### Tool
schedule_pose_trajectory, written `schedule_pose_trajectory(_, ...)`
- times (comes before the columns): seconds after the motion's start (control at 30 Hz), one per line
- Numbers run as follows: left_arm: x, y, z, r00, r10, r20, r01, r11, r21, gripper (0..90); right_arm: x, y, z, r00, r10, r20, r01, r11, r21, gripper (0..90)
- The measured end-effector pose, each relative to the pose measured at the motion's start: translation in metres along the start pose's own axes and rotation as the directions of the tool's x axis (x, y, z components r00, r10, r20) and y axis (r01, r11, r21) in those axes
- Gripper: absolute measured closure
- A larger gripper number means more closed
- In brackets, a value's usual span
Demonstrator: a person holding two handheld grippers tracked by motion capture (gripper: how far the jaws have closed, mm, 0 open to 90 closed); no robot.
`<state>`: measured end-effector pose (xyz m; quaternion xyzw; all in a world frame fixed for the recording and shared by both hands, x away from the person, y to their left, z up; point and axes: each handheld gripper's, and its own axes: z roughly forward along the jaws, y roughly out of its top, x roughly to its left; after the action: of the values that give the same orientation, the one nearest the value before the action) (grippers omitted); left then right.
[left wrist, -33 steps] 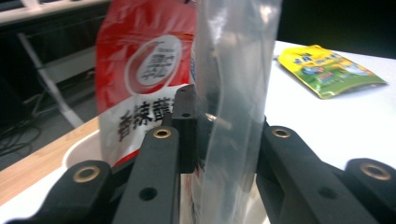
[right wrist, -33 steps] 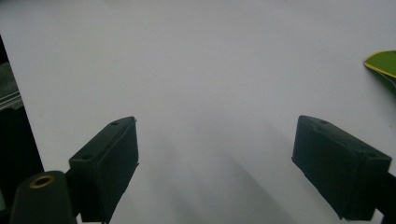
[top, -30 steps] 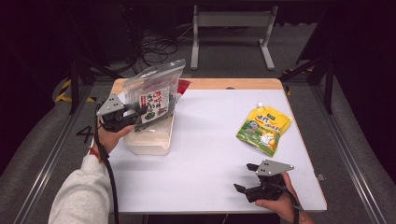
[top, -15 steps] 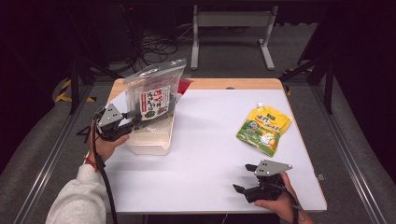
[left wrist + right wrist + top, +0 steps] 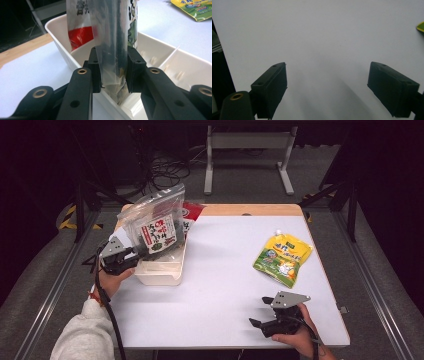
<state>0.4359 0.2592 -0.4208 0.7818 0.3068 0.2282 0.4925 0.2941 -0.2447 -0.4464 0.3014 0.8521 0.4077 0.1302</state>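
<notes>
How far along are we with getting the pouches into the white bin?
Done: a red-and-white packet already stands in the white bin. In hand: the left gripper, whose jaws have just been closing, grips the clear seaweed pouch with its bottom edge over the bin's near compartment. Left: the yellow-green spout pouch lies on the table, untouched; the right gripper rests open near the front edge.

no legible text on pouches (image 5: 159, 227)

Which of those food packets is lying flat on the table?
The yellow-green spouted pouch lies flat, alone. The clear seaweed bag stands in the white bin, pinched by the left gripper, a red packet behind it.
</notes>
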Motion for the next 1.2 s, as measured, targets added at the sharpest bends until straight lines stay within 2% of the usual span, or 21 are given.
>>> schedule_pose_trajectory(0.43, -0.002, -0.004, -0.003, 0.9983, -0.058, 0.005, 0.058, 0.9976, -0.039, 67.4, -0.002, 0.000, -0.002, 0.9998, -0.004, 0.017, 0.004, 1.000, 0.000, 15.7)
schedule_pose_trajectory(0.53, -0.003, -0.002, -0.005, 0.9978, -0.065, -0.008, 0.065, 0.9967, -0.049, 61.0, -0.004, 0.000, -0.004, 0.9996, 0.000, 0.029, 0.000, 1.000, -0.002, 15.7)
schedule_pose_trajectory(0.57, -0.004, -0.001, -0.008, 0.9977, -0.067, 0.005, 0.067, 0.9952, -0.072, 59.9, -0.004, 0.000, -0.004, 0.9995, 0.001, 0.031, -0.001, 1.000, -0.003, 15.7)
schedule_pose_trajectory(0.73, -0.008, 0.006, -0.008, 0.9984, -0.057, -0.002, 0.057, 0.9932, -0.102, 58.3, -0.007, 0.000, -0.006, 0.9992, 0.011, 0.039, -0.011, 1.000, -0.013, 15.7)
schedule_pose_trajectory(0.87, -0.007, 0.007, -0.006, 0.9962, -0.087, 0.012, 0.088, 0.9882, -0.126, 62.7, -0.008, 0.000, -0.006, 0.9991, 0.015, 0.039, -0.014, 1.000, -0.015, 15.7)
schedule_pose_trajectory(0.93, -0.007, 0.007, -0.005, 0.9965, -0.082, 0.015, 0.083, 0.9885, -0.126, 71.0, -0.008, 0.000, -0.005, 0.9992, 0.014, 0.036, -0.014, 1.000, -0.013, 15.7)
schedule_pose_trajectory(1.0, -0.005, 0.006, -0.005, 0.9958, -0.091, 0.014, 0.092, 0.9875, -0.128, 72.5, -0.008, 0.000, -0.004, 0.9993, 0.011, 0.034, -0.011, 1.000, -0.009, 15.7)
schedule_pose_trajectory(1.2, -0.003, 0.003, -0.005, 0.9962, -0.083, 0.027, 0.086, 0.9890, -0.121, 73.9, -0.008, 0.000, -0.004, 0.9994, 0.009, 0.035, -0.008, 1.000, -0.006, 15.7)
